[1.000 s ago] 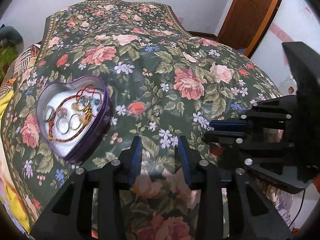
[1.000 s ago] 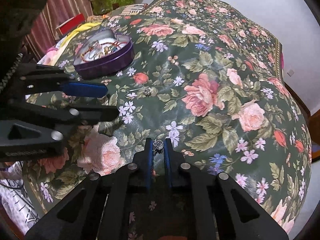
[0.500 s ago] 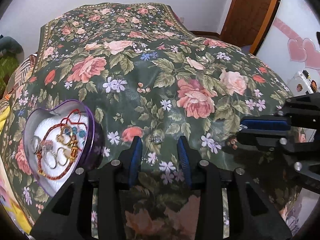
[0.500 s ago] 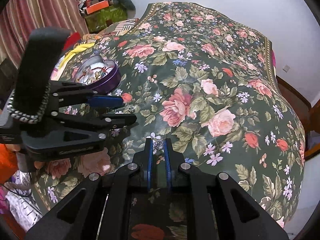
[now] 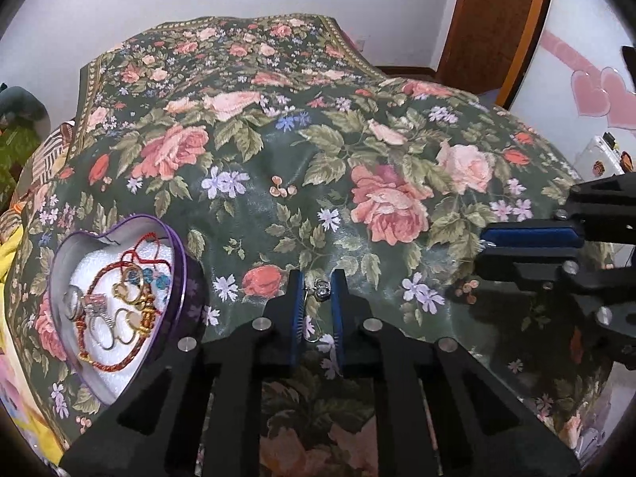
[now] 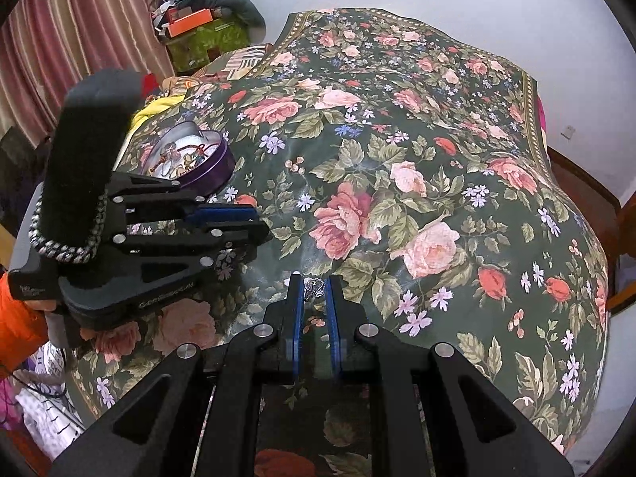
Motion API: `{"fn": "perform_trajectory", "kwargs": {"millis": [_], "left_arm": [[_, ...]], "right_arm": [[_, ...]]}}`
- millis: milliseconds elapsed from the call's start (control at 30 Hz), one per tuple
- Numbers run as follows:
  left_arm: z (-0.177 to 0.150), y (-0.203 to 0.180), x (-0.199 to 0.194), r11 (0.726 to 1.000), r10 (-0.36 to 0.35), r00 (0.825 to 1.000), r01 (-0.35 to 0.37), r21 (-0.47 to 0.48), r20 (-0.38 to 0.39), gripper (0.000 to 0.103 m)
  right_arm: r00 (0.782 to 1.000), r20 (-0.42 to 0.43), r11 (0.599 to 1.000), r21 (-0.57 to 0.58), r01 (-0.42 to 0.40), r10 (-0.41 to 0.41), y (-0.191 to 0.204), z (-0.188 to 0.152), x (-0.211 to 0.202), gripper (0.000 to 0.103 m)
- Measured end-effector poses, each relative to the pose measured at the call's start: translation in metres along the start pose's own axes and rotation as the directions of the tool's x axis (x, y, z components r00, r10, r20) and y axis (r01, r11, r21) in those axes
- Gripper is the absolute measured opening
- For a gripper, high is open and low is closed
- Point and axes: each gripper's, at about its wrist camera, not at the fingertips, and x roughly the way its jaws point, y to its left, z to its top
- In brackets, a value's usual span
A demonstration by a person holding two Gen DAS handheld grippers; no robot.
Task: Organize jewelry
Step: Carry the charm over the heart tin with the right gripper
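Observation:
A purple heart-shaped tin (image 5: 181,274) sits on the floral bedspread at the left and holds rings, a red cord bracelet and gold pieces; it also shows in the right wrist view (image 6: 210,167). My left gripper (image 5: 317,278) has its jaws narrowed around a small silver earring (image 5: 322,289) lying on the cloth; the pads look close to it but contact is unclear. My right gripper (image 6: 314,281) is shut on another silver earring (image 6: 314,287), held above the bedspread. Each gripper shows in the other's view, the right one at the right edge (image 5: 528,238) and the left one at the left (image 6: 222,214).
The floral bedspread (image 5: 357,159) covers the whole bed. A wooden door (image 5: 497,20) stands at the back right. Curtains (image 6: 59,39) and a pile of boxes and clothes (image 6: 202,28) lie beyond the bed's left side. Yellow cloth (image 5: 8,246) lies by the tin.
My left gripper has moved forward to the earring on the cloth and its jaws have narrowed around it. My right gripper has lifted and drawn back with its earring.

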Motion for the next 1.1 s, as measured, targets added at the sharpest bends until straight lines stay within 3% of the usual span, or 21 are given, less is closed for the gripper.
{"fn": "perform_trajectory", "kwargs": {"millis": [300,600,800,1100], "left_arm": [[0.001,0.015,-0.055,0.999,-0.009,0.994,0.013,-0.035,0.108,0.012],[0.004,0.061,-0.112,0.992,0.035,0.973,-0.007,-0.124,0.23,0.012],[-0.001,0.091,-0.127,0.982,0.077,0.965,-0.03,-0.186,0.251,0.012],[-0.009,0.114,-0.118,0.972,0.09,0.969,-0.035,-0.234,0.228,0.012]], "right_arm": [[0.999,0.039,1.0,-0.025,-0.012,0.013,0.015,0.018,-0.005,0.01],[0.993,0.098,0.995,-0.083,-0.052,0.06,0.049,0.05,-0.006,0.01],[0.988,0.115,0.99,-0.111,-0.087,0.1,0.068,0.07,0.003,0.01],[0.986,0.097,0.984,-0.126,-0.124,0.137,0.087,0.083,0.024,0.01]]}}
